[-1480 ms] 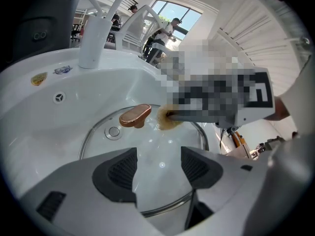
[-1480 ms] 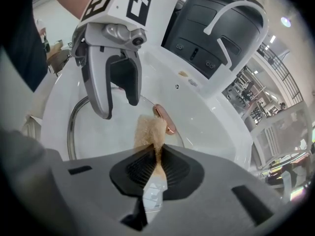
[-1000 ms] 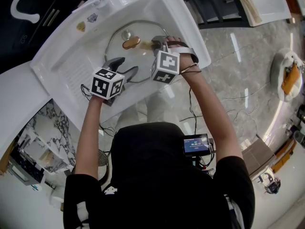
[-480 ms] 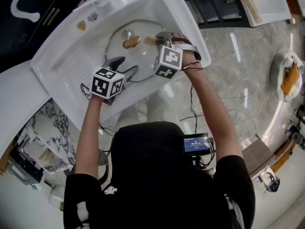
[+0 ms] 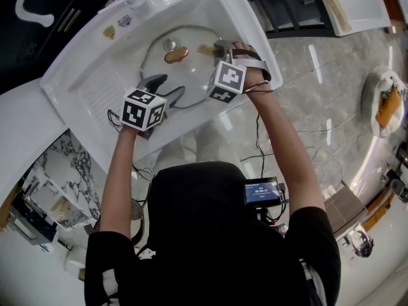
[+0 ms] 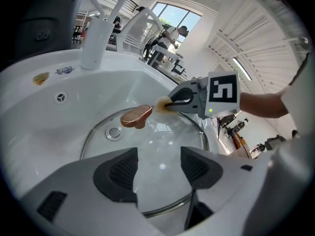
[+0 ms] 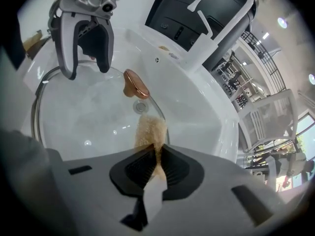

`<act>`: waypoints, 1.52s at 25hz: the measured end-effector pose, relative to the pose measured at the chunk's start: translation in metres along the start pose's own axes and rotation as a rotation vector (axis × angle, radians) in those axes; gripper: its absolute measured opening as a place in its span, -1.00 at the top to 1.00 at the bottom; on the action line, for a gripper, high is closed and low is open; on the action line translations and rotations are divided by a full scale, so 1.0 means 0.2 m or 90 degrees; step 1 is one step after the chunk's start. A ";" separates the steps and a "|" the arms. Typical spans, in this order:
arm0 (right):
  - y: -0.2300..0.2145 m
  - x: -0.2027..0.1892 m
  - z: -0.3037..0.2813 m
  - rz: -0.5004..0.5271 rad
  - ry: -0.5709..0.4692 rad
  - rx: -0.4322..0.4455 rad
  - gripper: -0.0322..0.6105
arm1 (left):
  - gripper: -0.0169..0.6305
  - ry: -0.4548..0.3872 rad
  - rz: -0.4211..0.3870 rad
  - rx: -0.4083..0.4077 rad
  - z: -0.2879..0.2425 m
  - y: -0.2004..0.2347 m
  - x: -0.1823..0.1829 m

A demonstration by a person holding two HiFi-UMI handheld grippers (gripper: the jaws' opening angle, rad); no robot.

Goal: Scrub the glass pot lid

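Observation:
A round glass pot lid [image 5: 188, 75] with a copper-coloured knob [image 5: 175, 56] lies flat in the white sink [image 5: 95, 81]. My right gripper [image 5: 220, 47] is shut on a tan scrub sponge [image 7: 149, 131], which presses on the lid's far right rim, just right of the knob [image 7: 136, 85]. My left gripper [image 5: 167, 87] is open, its jaws standing apart on either side of the near edge of the lid [image 6: 157, 149]. In the left gripper view the sponge [image 6: 161, 105] and the right gripper [image 6: 174, 102] sit behind the knob [image 6: 136, 116].
A white faucet [image 6: 93, 43] rises at the sink's far rim. The drain [image 7: 141, 106] shows through the glass beside the knob. An overflow hole [image 6: 60, 98] marks the far wall. Marble floor [image 5: 331, 107] lies to the right of the sink.
My right gripper has slid the sponge farther away along the lid's right rim. The left gripper and the lid have stayed put.

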State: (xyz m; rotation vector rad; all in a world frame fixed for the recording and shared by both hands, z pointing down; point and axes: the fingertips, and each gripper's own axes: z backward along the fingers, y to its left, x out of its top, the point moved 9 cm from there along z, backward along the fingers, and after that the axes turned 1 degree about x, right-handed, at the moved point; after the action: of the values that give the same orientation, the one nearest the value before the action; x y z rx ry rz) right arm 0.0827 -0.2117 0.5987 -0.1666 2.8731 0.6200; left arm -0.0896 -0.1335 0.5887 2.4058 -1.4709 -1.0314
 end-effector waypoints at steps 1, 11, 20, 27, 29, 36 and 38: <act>0.00 0.00 0.00 -0.001 -0.001 0.000 0.85 | 0.11 -0.001 0.001 0.000 0.00 0.00 0.00; 0.04 0.00 0.04 -0.002 -0.001 -0.002 0.85 | 0.11 -0.003 0.001 0.002 0.00 0.00 0.00; 0.11 0.03 0.11 -0.002 -0.006 -0.003 0.85 | 0.11 -0.005 -0.002 0.003 0.00 0.00 0.00; 0.16 0.04 0.17 -0.004 -0.010 -0.004 0.85 | 0.11 -0.011 -0.002 0.006 0.00 0.00 -0.01; 0.18 0.05 0.19 -0.006 -0.009 -0.005 0.85 | 0.11 -0.014 -0.002 0.009 0.01 -0.01 -0.01; 0.22 0.07 0.23 -0.010 -0.011 -0.006 0.85 | 0.11 -0.019 0.000 0.010 0.01 -0.01 -0.01; 0.24 0.07 0.24 -0.019 -0.013 -0.002 0.85 | 0.11 -0.020 -0.001 0.010 0.01 -0.01 -0.01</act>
State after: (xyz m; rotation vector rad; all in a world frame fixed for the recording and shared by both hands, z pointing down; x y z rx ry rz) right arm 0.0699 -0.1500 0.5716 -0.2011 2.8442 0.6175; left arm -0.0902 -0.1303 0.5883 2.4118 -1.4933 -1.0662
